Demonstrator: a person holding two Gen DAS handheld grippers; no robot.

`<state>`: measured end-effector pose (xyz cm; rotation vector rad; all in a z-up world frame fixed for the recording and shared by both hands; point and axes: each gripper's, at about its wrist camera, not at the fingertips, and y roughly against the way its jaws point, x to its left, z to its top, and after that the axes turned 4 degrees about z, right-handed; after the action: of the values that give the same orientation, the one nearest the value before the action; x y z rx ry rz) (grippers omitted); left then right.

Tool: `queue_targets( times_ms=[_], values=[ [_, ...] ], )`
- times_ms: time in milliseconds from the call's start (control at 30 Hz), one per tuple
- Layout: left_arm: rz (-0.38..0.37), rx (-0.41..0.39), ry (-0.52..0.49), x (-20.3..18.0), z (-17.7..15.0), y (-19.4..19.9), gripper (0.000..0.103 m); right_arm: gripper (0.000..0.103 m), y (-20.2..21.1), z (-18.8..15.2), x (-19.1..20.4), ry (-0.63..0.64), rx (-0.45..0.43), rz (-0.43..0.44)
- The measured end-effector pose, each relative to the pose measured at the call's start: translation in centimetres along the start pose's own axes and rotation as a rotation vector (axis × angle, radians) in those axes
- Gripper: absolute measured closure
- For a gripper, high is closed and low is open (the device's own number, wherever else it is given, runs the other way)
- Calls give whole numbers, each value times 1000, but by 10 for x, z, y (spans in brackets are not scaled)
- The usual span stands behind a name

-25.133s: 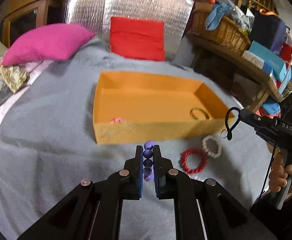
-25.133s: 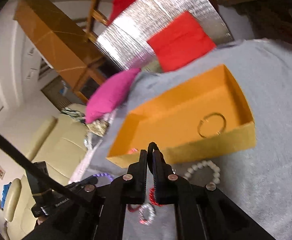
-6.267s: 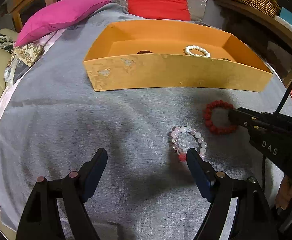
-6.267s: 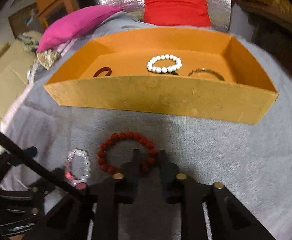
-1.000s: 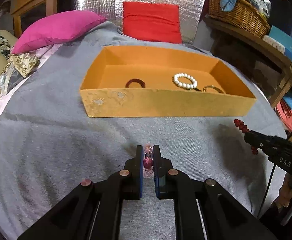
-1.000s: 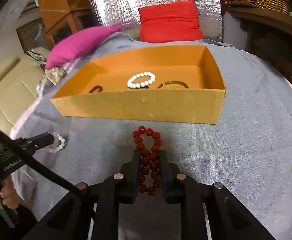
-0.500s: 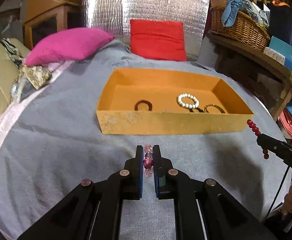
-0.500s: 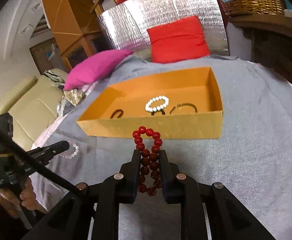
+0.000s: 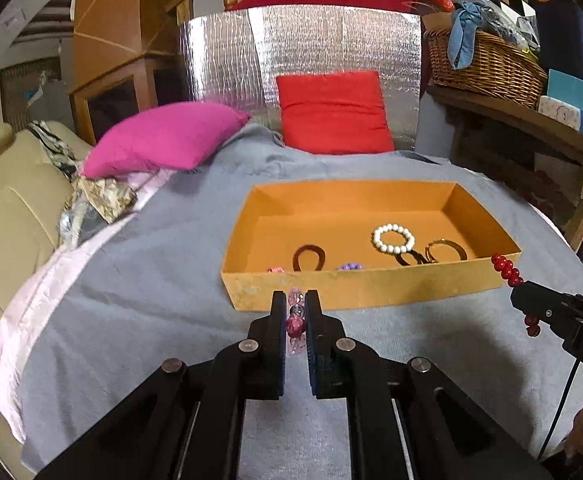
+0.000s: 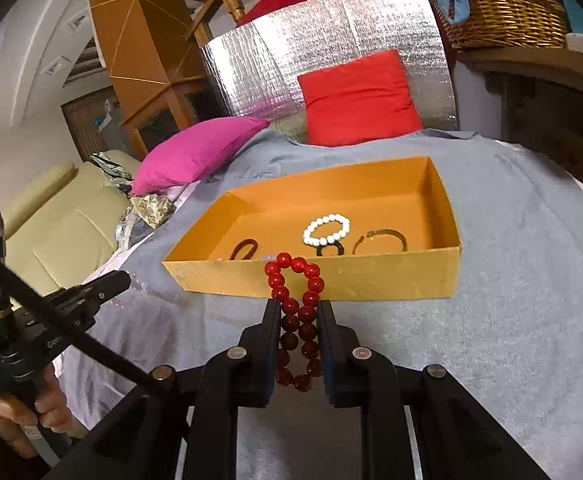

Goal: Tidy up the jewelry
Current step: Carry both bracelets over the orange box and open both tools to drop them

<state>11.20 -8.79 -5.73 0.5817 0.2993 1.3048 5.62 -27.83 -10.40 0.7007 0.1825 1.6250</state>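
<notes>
My left gripper [image 9: 295, 312] is shut on a pink and clear bead bracelet [image 9: 295, 322], held above the grey cloth just in front of the orange box [image 9: 371, 284]. My right gripper [image 10: 299, 318] is shut on a red bead bracelet [image 10: 296, 312], held in front of the box's near wall [image 10: 331, 280]. The box holds a white bead bracelet [image 9: 393, 239], a dark brown band [image 9: 308, 257], a gold bangle [image 9: 445, 250], a purple bead piece [image 9: 349, 267] and a small pink piece [image 9: 275, 269]. The right gripper with its red beads also shows at the right of the left wrist view [image 9: 509, 272].
The grey cloth [image 9: 131, 280] covers the surface. A magenta pillow [image 9: 163, 140] and a red cushion [image 9: 333, 112] lie behind the box, before a silver foil panel [image 9: 299, 52]. A beige sofa [image 9: 3, 208] is left; a shelf with a wicker basket [image 9: 487, 64] is right.
Both grippers have risen with their bracelets and now look down into the box from higher up. Both grips are unchanged.
</notes>
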Motion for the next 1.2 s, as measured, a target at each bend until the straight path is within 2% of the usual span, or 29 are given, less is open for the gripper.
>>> queue_targets(
  times_ms=[567, 767, 900, 967, 1067, 1133, 1200],
  values=[
    [45, -18, -37, -1, 11, 2, 94, 83, -2, 15, 16, -4, -50, 46],
    [31, -60, -52, -2, 52, -6, 94, 83, 3, 56, -3, -68, -124, 50],
    [-12, -42, -8, 1, 94, -42, 94, 83, -23, 99, -17, -93, -106, 10],
    [-18, -19, -13, -3, 108, -65, 94, 83, -44, 115, -27, -129, -65, -2],
    [-65, 48, 11, -9, 117, -107, 94, 83, -83, 134, -50, -192, 35, -17],
    [-82, 127, 23, -15, 118, -141, 94, 83, -108, 137, -64, -227, 85, -43],
    [-107, 167, 31, -20, 118, -160, 94, 83, -128, 137, -76, -249, 134, -73]
  ],
)
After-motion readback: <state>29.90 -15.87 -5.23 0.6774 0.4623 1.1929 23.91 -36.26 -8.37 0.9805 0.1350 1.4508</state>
